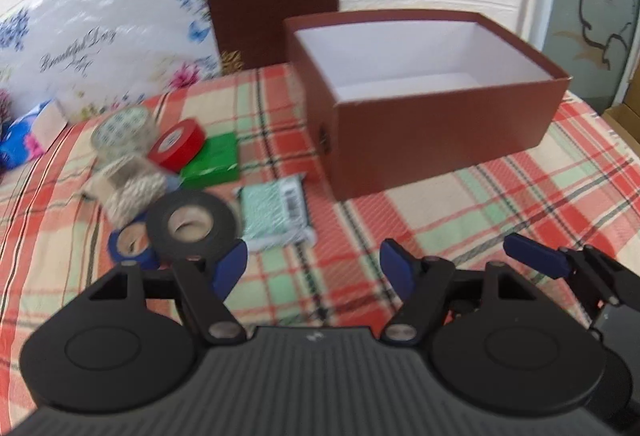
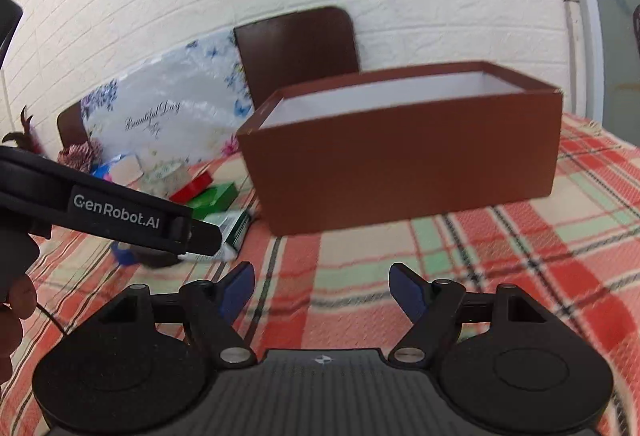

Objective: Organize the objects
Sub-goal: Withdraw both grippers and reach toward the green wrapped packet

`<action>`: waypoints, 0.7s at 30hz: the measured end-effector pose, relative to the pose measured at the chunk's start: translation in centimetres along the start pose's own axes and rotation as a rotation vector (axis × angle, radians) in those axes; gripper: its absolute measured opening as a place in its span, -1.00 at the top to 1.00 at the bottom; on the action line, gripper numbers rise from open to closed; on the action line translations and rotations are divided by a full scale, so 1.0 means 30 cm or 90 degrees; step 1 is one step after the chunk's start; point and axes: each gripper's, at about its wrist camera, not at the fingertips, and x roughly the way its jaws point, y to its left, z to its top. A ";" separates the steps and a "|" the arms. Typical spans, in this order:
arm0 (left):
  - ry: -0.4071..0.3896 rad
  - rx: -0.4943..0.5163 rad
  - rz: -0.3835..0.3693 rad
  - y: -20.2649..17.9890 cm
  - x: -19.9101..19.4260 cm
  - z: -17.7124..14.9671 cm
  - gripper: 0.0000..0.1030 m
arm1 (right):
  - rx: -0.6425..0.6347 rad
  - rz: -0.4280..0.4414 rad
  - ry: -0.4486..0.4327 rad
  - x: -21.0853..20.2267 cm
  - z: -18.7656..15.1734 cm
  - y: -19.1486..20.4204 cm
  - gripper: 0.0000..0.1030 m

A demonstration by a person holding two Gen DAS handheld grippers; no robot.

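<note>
My left gripper (image 1: 313,268) stands with jaws apart and nothing between them, above the plaid cloth (image 1: 460,203). My right gripper (image 2: 321,292) is likewise parted and empty. Just ahead of my left jaws lie a black tape roll (image 1: 191,224) and a green-white packet (image 1: 275,212). The open brown box (image 1: 424,91) sits beyond, apart from them, its white inside bare.

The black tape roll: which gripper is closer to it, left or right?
Left. The left gripper hangs open just in front of the black tape roll, its left finger almost at the roll. The right gripper is open farther off, facing the brown box.
</note>
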 end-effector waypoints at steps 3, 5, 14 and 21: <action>0.013 -0.010 0.019 0.046 0.003 -0.046 -0.45 | -0.014 0.007 0.024 -0.015 -0.040 0.046 -0.43; 0.023 -0.018 0.029 0.077 0.008 -0.071 -0.45 | -0.022 0.009 0.033 -0.012 -0.048 0.070 -0.43; 0.033 -0.061 0.089 0.242 0.053 -0.153 -0.45 | -0.104 0.027 0.076 0.038 -0.079 0.194 -0.38; 0.006 -0.144 0.136 0.448 0.089 -0.250 -0.90 | -0.123 0.058 0.075 0.172 -0.014 0.290 -0.33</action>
